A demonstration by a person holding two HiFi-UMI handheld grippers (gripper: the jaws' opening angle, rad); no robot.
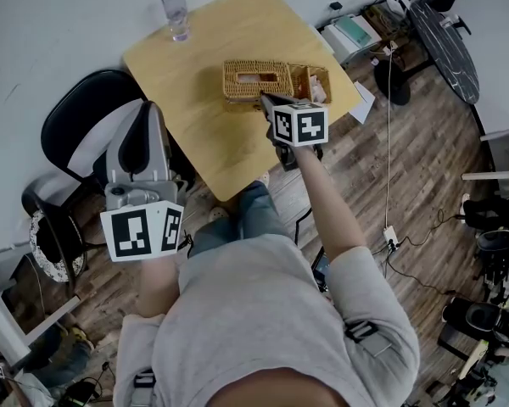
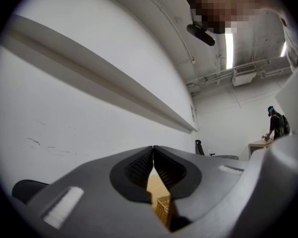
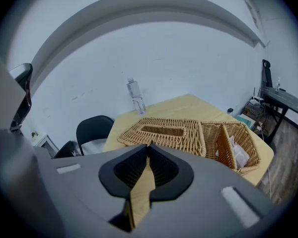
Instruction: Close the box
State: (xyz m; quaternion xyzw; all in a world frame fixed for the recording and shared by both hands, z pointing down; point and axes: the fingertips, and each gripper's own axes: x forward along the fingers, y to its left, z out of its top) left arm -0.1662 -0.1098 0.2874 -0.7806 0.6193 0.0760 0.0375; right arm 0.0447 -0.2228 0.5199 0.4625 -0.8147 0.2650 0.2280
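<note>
The box (image 1: 312,81) is not yet closed — lid (image 1: 256,79) flat beside it, left gripper (image 1: 150,108) and right gripper (image 1: 265,100) both pinched together, empty.

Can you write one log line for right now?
box: open, lid folded out flat | right gripper: shut, empty, near lid | left gripper: shut, empty, held away

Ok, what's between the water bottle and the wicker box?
Nothing, just bare yellow table between the water bottle and the wicker box; the head view and the right gripper view both show it.
</note>
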